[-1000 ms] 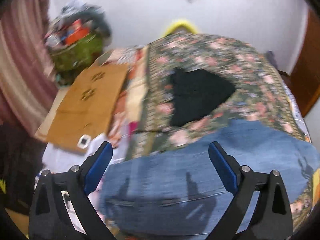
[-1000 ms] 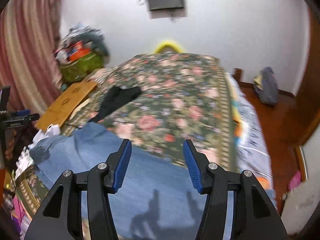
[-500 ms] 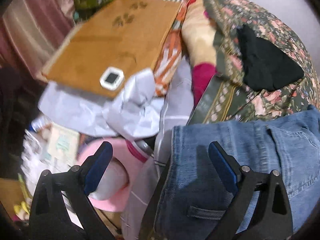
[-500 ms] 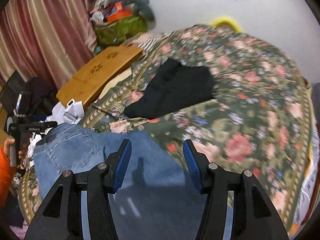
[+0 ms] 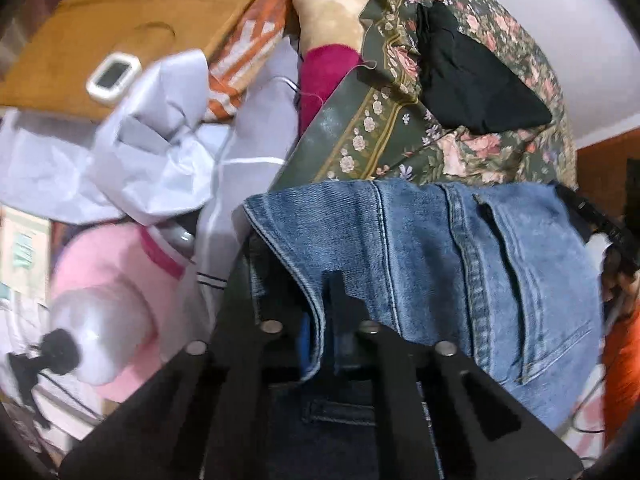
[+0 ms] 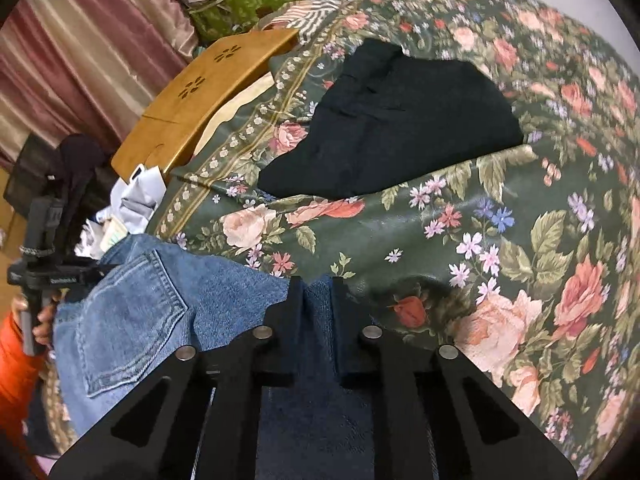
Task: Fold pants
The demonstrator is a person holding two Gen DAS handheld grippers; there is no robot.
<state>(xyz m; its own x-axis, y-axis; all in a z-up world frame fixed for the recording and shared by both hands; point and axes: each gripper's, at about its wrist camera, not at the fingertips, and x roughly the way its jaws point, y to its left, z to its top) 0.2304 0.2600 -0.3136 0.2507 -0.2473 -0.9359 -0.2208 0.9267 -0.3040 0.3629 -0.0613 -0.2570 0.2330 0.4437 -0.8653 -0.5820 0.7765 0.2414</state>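
Both my grippers have just closed on the jeans (image 6: 160, 300), which lie on the floral bedspread (image 6: 500, 220). My left gripper (image 5: 320, 320) pinches the waistband edge; my right gripper (image 6: 318, 300) clamps a denim fold.

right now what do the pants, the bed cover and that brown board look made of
Pants: blue denim, matte, with a twill weave, pale stitched seams and a sewn back pocket.
Bed cover: a printed floral fabric with a slight sheen; possibly satin or coated cloth.
Brown board: looks like wood or bamboo, smooth, with cut-out petal holes.
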